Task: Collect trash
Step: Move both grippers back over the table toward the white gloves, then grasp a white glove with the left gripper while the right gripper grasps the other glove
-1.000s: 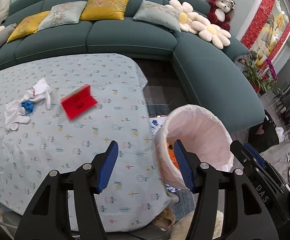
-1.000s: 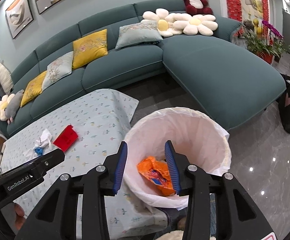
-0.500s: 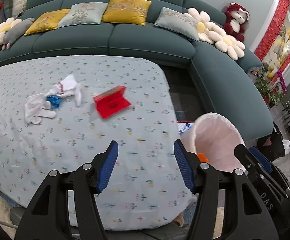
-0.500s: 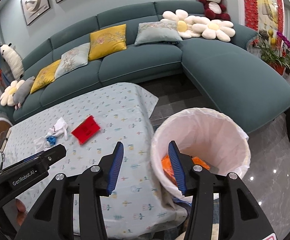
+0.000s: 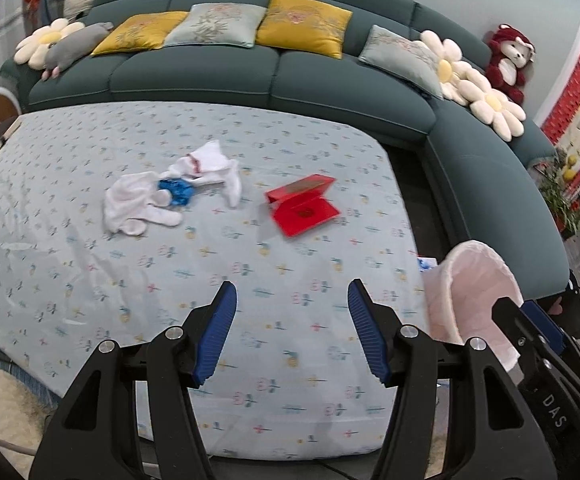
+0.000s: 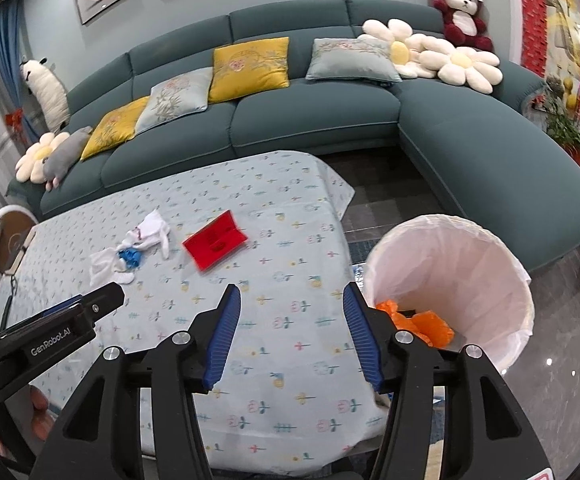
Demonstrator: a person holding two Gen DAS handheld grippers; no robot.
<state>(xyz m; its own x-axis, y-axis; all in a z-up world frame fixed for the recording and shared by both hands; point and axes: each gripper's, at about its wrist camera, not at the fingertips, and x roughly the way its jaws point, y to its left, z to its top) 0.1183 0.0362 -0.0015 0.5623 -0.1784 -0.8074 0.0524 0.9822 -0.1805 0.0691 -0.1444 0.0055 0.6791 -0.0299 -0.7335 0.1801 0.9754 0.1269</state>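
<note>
A red open box (image 5: 303, 209) (image 6: 214, 239) lies on the table with the light blue patterned cloth (image 5: 90, 288) (image 6: 282, 280). White crumpled tissues (image 5: 146, 200) (image 6: 146, 234) with a blue scrap (image 5: 176, 191) (image 6: 130, 257) lie left of it. A bin with a white liner (image 5: 485, 276) (image 6: 449, 256) stands at the table's right end, with orange trash (image 6: 421, 322) inside. My left gripper (image 5: 291, 312) is open and empty above the table's near side. My right gripper (image 6: 291, 316) is open and empty, between table edge and bin.
A teal corner sofa (image 5: 329, 84) (image 6: 469, 152) with yellow and grey cushions wraps the far and right sides. A red plush bear (image 6: 463, 12) and flower cushions sit on it. Potted plants (image 6: 577, 128) stand at far right. Dark tiled floor lies between table and sofa.
Both grippers have swung left, away from the bin and over the table. The tissues and red box now sit nearer the middle of both views. Both stay open.
</note>
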